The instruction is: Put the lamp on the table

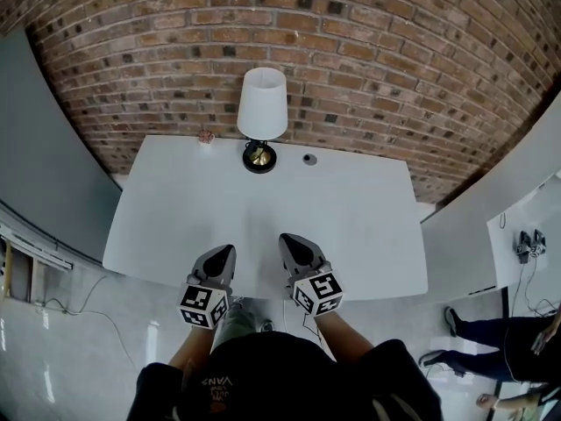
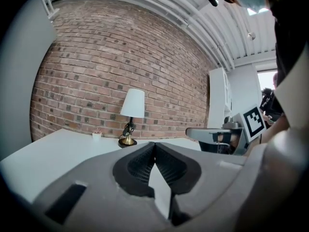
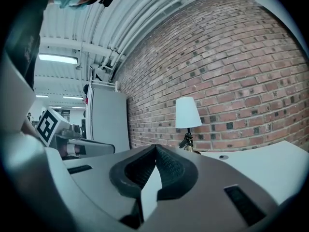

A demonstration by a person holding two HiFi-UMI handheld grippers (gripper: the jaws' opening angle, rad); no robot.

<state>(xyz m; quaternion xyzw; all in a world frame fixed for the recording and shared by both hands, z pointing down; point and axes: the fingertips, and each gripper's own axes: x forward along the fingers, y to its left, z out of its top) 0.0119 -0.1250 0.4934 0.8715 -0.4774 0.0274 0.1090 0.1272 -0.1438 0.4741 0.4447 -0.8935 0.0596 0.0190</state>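
Observation:
A lamp (image 1: pixel 261 112) with a white shade and a black-and-brass base stands upright at the far edge of the white table (image 1: pixel 175 217), close to the brick wall. It also shows far ahead as the lamp (image 2: pixel 131 111) in the left gripper view and the lamp (image 3: pixel 188 116) in the right gripper view. My left gripper (image 1: pixel 226 251) and right gripper (image 1: pixel 287 239) hover side by side over the table's near edge, both shut with nothing between the jaws. The lamp stands well beyond both.
A small pink-topped pot (image 1: pixel 206 137) sits left of the lamp and a small dark round thing (image 1: pixel 308 159) to its right. Grey partitions flank the table. A second white desk (image 1: pixel 491 200) lies at right, with a person's legs (image 1: pixel 491 331) beside it.

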